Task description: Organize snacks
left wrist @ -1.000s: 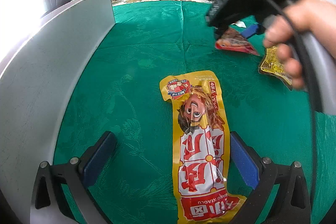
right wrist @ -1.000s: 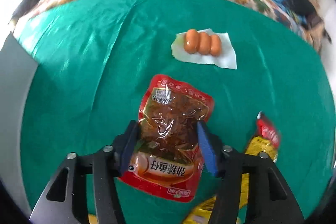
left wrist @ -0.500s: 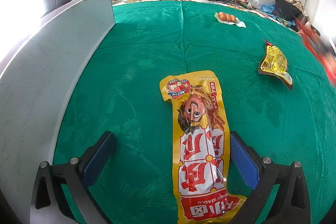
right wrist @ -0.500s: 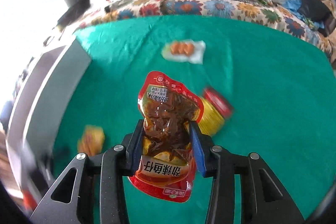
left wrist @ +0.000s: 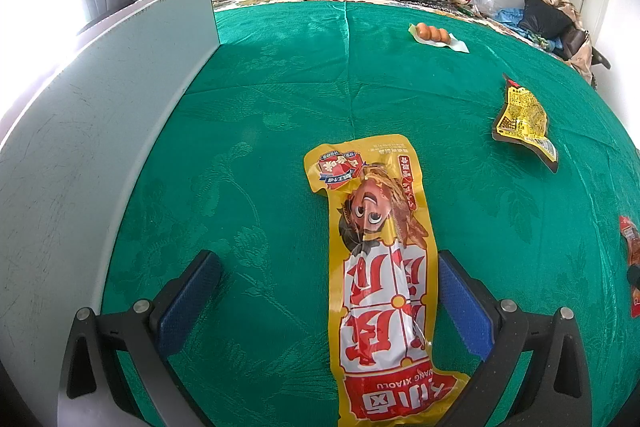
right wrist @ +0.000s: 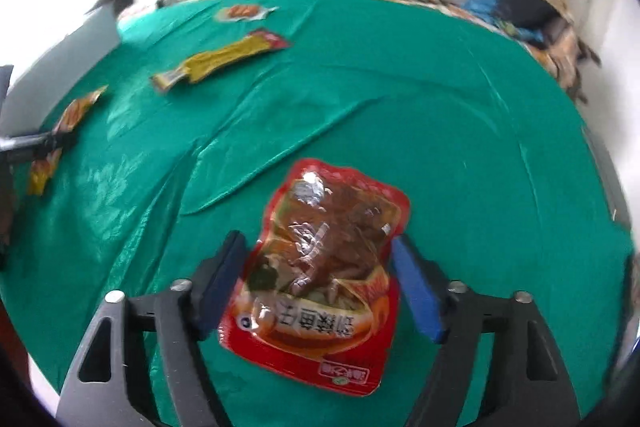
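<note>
1. in the left wrist view, our left tool (left wrist: 330, 301) is spread wide and holds nothing. the long yellow snack pack (left wrist: 378, 267) lies flat on the green cloth (left wrist: 280, 87) between its two blue pads. the right pad is just beside the pack's edge, and the left pad is well apart from it. a grey board (left wrist: 100, 131) stands along the left side. farther off we see a small yellow pack (left wrist: 522, 119), and a sausage pack (left wrist: 436, 35) near the far edge of the cloth.

2. in the right wrist view, the picture is blurry. our right tool (right wrist: 320, 285) has the red snack pack (right wrist: 320, 275) between its pads. the left pad is touching the pack's edge, and there is a small gap at the right pad. so we think the tool is loose, and we cannot tell if the pack rests fully on the cloth (right wrist: 440, 107).

3. to do this step well, we think the right tool should let the red pack lie flat, then pull straight back so the pads do not drag it. the left tool should slide over so the yellow pack sits in the middle before it squeezes, and grip the pack low and flat so it does not fold.
</note>
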Demonstrator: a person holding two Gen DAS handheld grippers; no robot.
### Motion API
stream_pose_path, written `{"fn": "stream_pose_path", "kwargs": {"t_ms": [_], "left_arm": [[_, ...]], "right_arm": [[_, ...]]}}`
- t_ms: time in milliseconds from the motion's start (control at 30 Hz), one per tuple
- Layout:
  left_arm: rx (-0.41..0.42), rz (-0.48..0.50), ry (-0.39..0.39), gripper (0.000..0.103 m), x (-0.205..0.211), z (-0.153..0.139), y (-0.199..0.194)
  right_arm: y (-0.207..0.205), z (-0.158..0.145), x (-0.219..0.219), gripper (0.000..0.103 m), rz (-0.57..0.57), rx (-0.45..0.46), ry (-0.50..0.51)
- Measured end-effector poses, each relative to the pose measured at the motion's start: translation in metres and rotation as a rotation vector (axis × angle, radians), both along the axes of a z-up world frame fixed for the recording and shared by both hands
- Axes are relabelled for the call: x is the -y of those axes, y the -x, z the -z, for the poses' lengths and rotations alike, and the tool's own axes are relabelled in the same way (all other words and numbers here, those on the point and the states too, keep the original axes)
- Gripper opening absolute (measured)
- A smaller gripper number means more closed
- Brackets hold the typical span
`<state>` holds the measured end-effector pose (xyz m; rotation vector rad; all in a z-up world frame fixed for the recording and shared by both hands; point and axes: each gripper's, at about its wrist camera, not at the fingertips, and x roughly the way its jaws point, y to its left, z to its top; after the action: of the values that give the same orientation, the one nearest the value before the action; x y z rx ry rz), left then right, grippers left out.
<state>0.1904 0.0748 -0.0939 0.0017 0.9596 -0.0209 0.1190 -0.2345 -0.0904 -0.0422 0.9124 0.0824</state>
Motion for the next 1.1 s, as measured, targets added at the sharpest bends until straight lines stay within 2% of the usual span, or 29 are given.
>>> {"fn": "stream_pose_path", "kwargs": {"t_ms": [133, 1100], "left_arm": [[0.000, 0.000, 0.000, 0.103, -0.0001, -0.0005, 0.0004], [0.000, 0.000, 0.000, 0.103, -0.0001, -0.0005, 0.0003]], "right_arm": [[-0.0058, 0.0012, 0.0026, 0.088, 0.025, 0.001, 0.005], [-0.0051, 0.0018, 0.0032, 0.088, 0.025, 0.003, 0.004]]}}
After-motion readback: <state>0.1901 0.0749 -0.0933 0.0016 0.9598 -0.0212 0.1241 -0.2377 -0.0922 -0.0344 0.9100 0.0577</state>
